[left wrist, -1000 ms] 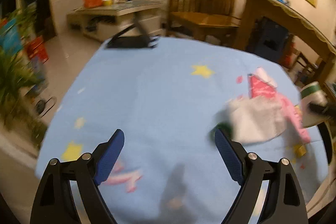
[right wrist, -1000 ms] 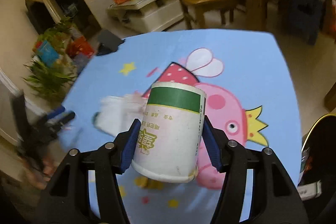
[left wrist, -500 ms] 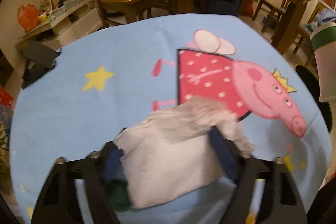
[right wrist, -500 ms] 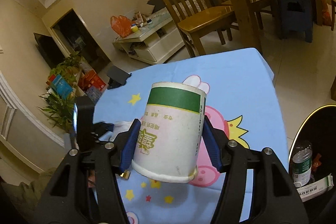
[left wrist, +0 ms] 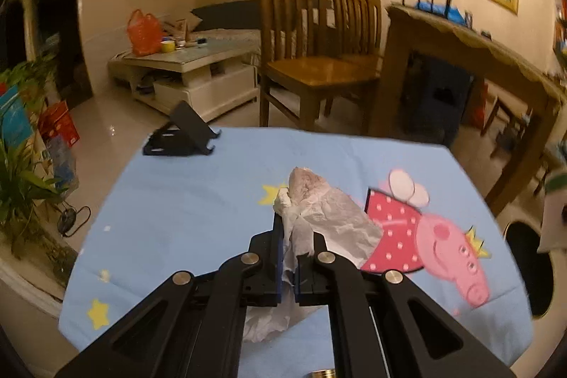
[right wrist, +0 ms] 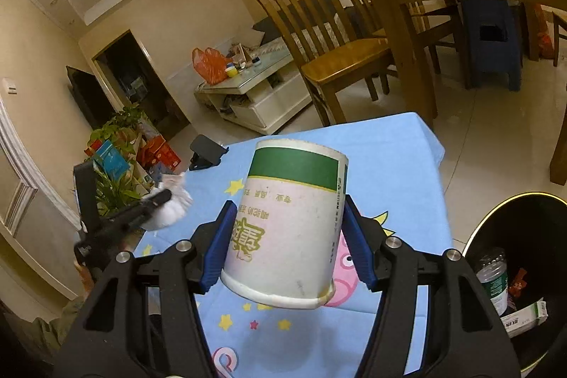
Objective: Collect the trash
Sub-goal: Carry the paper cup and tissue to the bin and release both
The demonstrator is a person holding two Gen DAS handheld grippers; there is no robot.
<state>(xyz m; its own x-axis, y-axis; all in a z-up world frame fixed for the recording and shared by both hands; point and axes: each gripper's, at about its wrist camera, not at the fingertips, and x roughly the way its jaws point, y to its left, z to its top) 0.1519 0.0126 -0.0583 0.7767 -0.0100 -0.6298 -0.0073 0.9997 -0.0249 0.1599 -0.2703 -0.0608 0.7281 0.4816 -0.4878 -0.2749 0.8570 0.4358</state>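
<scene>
- Gripping a crumpled white tissue [left wrist: 320, 218], the left gripper [left wrist: 288, 257] has its jaws pinched tight on the paper; tissue sits at frame centre in the left wrist view, bunched above and below the fingertips, lifted off the blue tablecloth [left wrist: 184, 208].
- Right gripper [right wrist: 285, 236] holds a white paper cup [right wrist: 287, 225] with a green band, blue pads pressed on both sides, cup upside down and tilted, centre of the right wrist view.
- Same cup shows blurred at the right edge of the left wrist view.
- Right wrist view, left side: left gripper visible with the tissue at its tip, over the table's left edge.
- Black trash bin [right wrist: 524, 218] at lower right of the right wrist view, beside the table; inside it a plastic bottle [right wrist: 492, 282] and a small carton [right wrist: 524, 316].
- Black phone stand [left wrist: 180, 135] sits on the cloth's far left corner, well apart from the tissue.
- Pink pig print [left wrist: 425, 232] on the cloth, right of the tissue.
- Background: wooden chairs [left wrist: 312, 59], coffee table [left wrist: 191, 69] with an orange bag [left wrist: 143, 32].
</scene>
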